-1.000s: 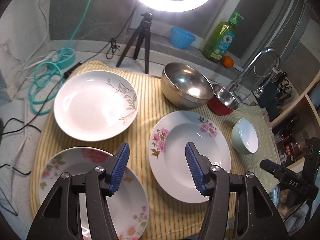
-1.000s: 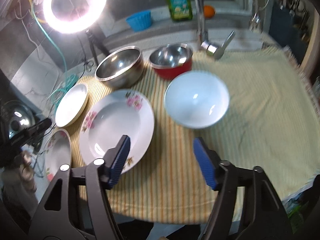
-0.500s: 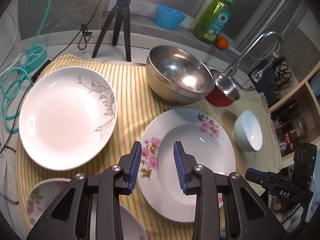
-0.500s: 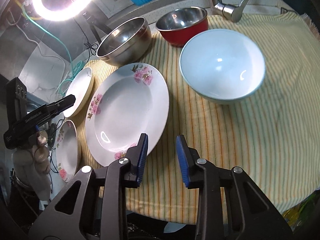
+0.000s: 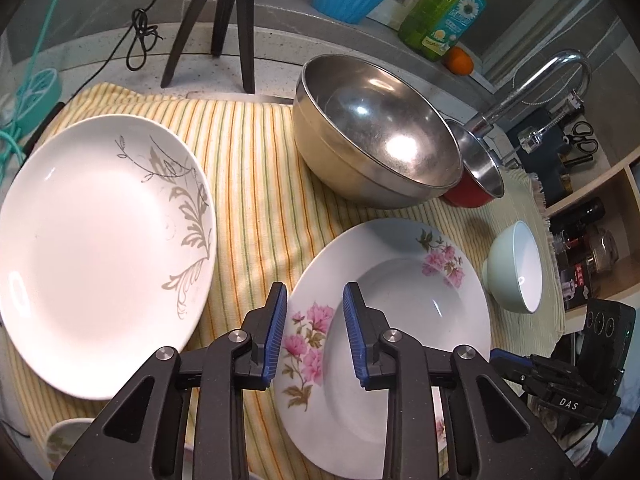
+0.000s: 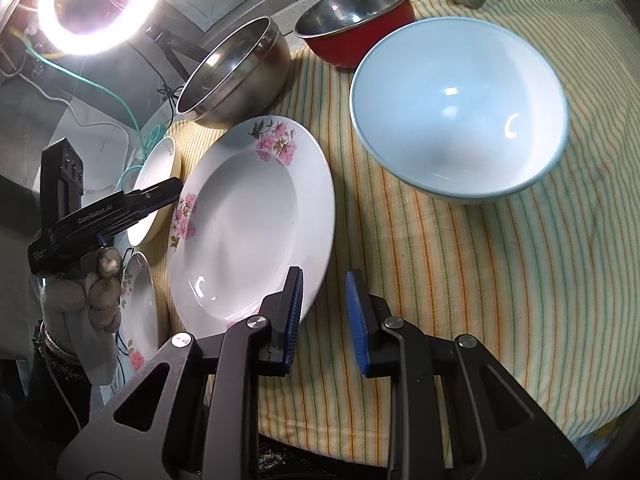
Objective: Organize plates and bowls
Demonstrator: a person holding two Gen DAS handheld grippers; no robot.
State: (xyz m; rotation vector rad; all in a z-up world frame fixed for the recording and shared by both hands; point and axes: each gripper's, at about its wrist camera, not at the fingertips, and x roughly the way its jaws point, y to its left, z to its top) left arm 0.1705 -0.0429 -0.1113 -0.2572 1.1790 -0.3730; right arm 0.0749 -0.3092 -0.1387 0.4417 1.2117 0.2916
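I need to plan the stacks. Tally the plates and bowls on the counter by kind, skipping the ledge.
Plates: 3 (grey-leaf plate, pink-flower plate, floral plate at the near left edge)
Bowls: 3 (steel bowl, red bowl, pale blue bowl)
Total: 6

Left hand-held gripper [image 5: 314,330] and right hand-held gripper [image 6: 323,312]: black angular arms, silver screws, ribbed blue pads [image 5: 277,332]. White lettering on each body. Pale knitted glove [image 6: 86,304], dark sleeve.
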